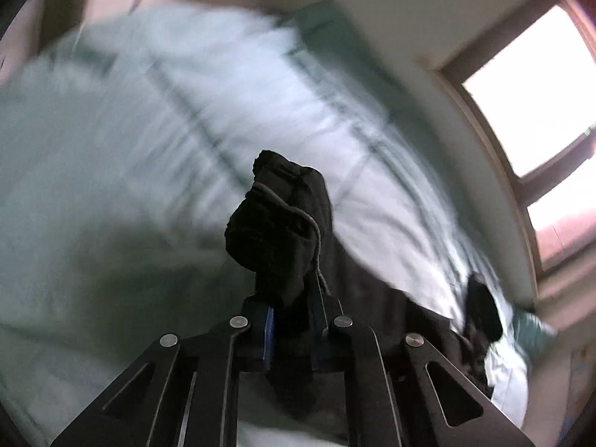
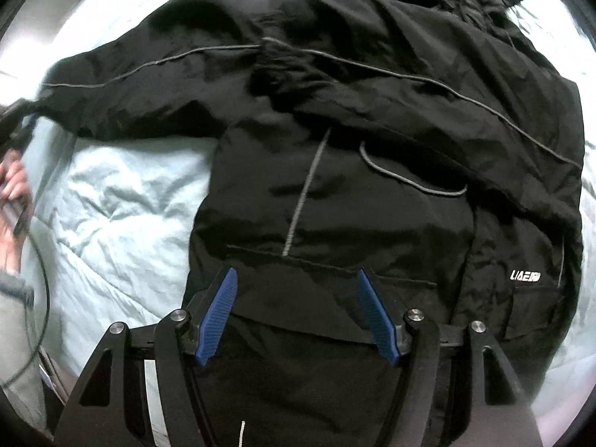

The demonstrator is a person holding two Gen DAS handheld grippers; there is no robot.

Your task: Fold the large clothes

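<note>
Left wrist view: left gripper (image 1: 287,309) seen with jaws clamped tight on a bunched end of the black jacket (image 1: 275,231), a thin grey cord running over the wad; rest of that cloth trailed down and right toward a second dark lump near the bed's edge. Behind, pale green bedding (image 1: 156,119), badly blurred, with a bright window (image 1: 536,85) at right. Right wrist view: right gripper (image 2: 298,320) pointed down over the jacket (image 2: 372,111), blue pads (image 2: 219,316) held well apart, hovering above the hem area with no cloth visibly pinched between them. Jacket spread on the bed (image 2: 123,201), one sleeve stretched out to the left, grey piping lines across it, a white logo (image 2: 525,276) at lower right. At the far left edge, a person's hand (image 2: 13,190) gripping a dark handle by the sleeve's end, partly cut off and blurred.
</note>
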